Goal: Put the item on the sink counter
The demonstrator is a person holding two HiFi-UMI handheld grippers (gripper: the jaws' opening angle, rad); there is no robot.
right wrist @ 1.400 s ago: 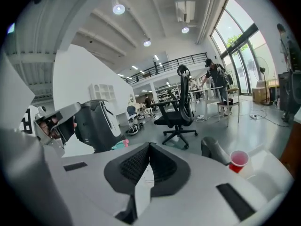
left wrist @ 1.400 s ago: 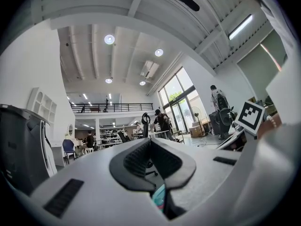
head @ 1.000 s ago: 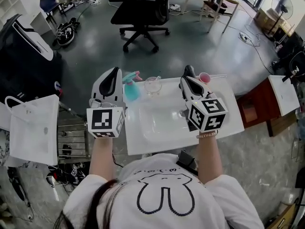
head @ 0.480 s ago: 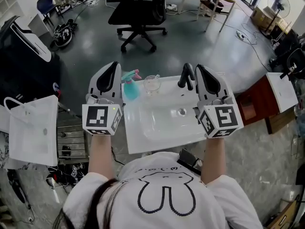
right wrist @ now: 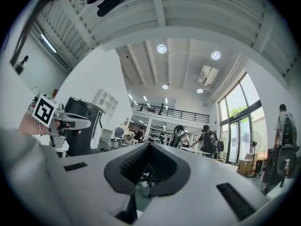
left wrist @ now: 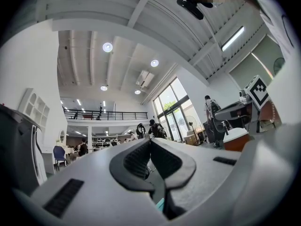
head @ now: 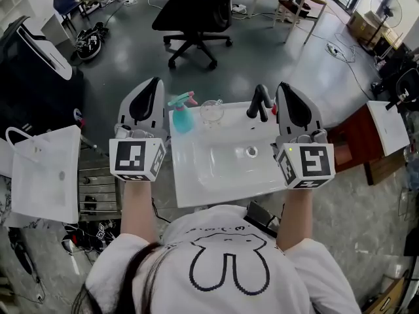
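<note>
Glossy, smooth white table (head: pixel 196 182), ceramic-looking; matt black faucet (head: pixel 259 102); translucent teal plastic spray bottle (head: pixel 181 120); clear glassy cup (head: pixel 211 113); grey polished floor (head: pixel 124 64) w/ reflections. Smooth white plastic on left tool (left wrist: pixel 149 147) & right tool (right wrist: pixel 149 150), black ribbed pads (left wrist: pixel 136 160).

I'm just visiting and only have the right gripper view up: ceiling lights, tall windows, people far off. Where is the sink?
Observer: Below your camera. In the head view the white sink counter lies straight in front of the person, and the right claw is held above its right side.
Operator: Is anything standing on it?
Observer: A teal spray bottle and a clear glass stand at its far left corner.
Operator: And the other claw?
Observer: The left gripper view shows the left claw shut, with nothing in it.
</note>
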